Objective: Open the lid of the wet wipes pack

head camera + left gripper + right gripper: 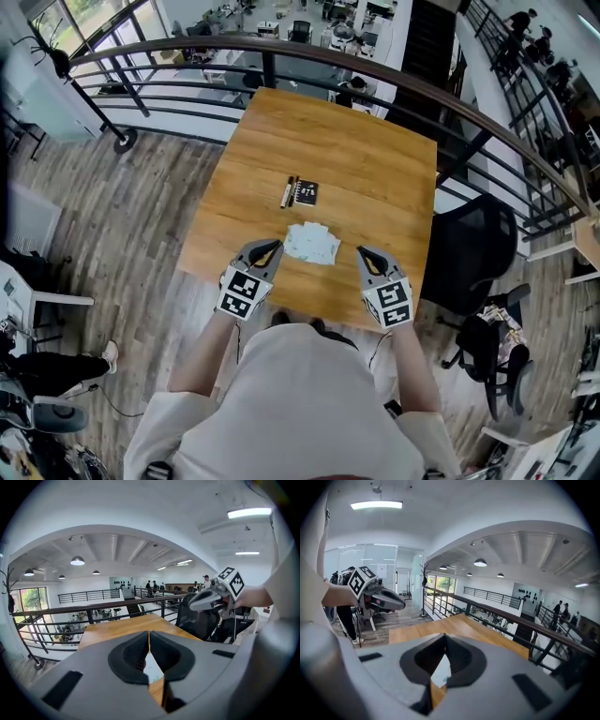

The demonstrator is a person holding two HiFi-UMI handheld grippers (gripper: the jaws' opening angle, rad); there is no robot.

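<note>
The white wet wipes pack (311, 244) lies flat on the wooden table (375, 178), near its front edge. My left gripper (273, 247) hovers just left of the pack, shut with nothing between its jaws. My right gripper (364, 254) hovers just right of the pack, also shut and empty. In the left gripper view the closed tips of the left gripper (149, 634) meet above a sliver of the pack (154, 670), and the right gripper (206, 600) shows at the right. In the right gripper view the right gripper (444, 637) is shut over the pack (440, 673).
A pen (286, 191) and a small black card (307, 193) lie on the table beyond the pack. A curved dark railing (281, 49) runs behind the table. A black office chair (473, 248) stands at the table's right side.
</note>
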